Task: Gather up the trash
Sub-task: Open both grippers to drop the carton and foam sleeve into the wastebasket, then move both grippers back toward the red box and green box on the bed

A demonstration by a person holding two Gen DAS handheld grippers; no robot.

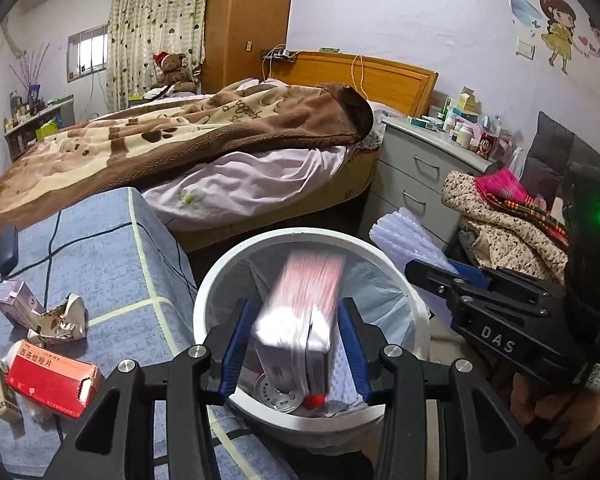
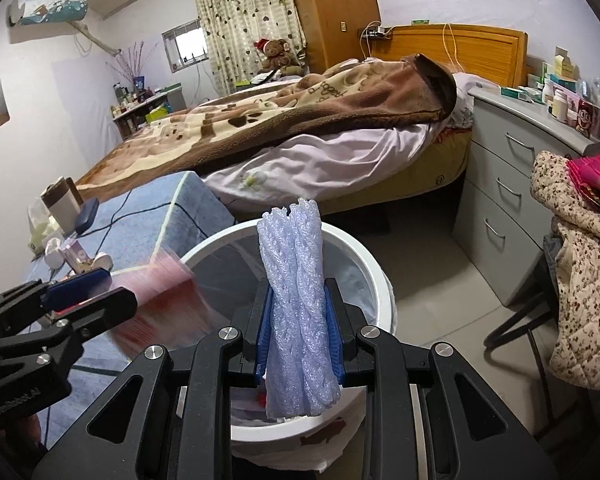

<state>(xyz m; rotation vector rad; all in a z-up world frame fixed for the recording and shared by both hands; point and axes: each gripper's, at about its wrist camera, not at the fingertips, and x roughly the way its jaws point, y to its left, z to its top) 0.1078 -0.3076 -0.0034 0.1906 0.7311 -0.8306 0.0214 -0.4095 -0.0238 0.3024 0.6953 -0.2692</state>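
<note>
The left gripper [image 1: 296, 354] has its blue fingers [image 1: 234, 350] spread, and a pink and white box [image 1: 300, 316] sits between them, so blurry that its print cannot be read and it is hard to tell if the fingers touch it. The box is over the white bin [image 1: 208, 300] in the lower middle of the frame, and its bottom end hides part of the trash inside; a round metal lid [image 1: 278, 394] peeks out under it. The right gripper [image 2: 298, 332] is squeezed shut on a twisted roll of bubble wrap [image 2: 294, 300], which stands upright over the same bin [image 2: 374, 264] and covers what lies behind it. Only the left wrist view shows the table's trash at the lower left: a red box [image 1: 52, 378], a crumpled wrapper [image 1: 62, 320] and a small purple carton [image 1: 16, 304], all on a blue cloth [image 1: 112, 264]. Only the right wrist view shows a white cup [image 2: 62, 204] at the left side. Behind the bin is a bed with a brown blanket [image 1: 188, 132], and a grey drawer chest [image 2: 512, 208] stands at the right with its far end cut off.
</note>
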